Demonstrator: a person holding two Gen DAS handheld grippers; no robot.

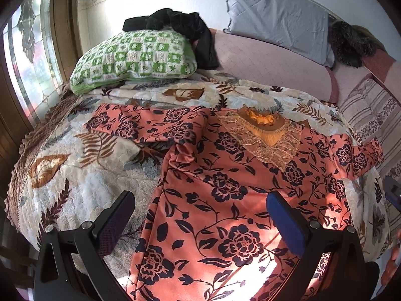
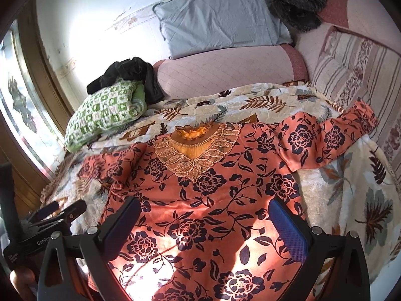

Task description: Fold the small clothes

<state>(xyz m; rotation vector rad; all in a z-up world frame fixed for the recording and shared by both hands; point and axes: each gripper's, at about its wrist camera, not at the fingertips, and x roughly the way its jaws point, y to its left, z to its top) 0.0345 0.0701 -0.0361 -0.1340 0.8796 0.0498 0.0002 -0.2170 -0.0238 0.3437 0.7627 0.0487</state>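
Observation:
An orange dress with dark floral print lies spread flat on the bed, neckline with a lace collar towards the far side, sleeves out to both sides. It also shows in the right wrist view, with its lace collar. My left gripper is open and empty, hovering above the dress's lower left part. My right gripper is open and empty above the dress's lower middle. The left gripper also shows at the left edge of the right wrist view.
A leaf-patterned blanket covers the bed. A green checked pillow with a black garment on it lies at the far left. A grey pillow, a pink bolster and a striped cover lie behind. A window is at left.

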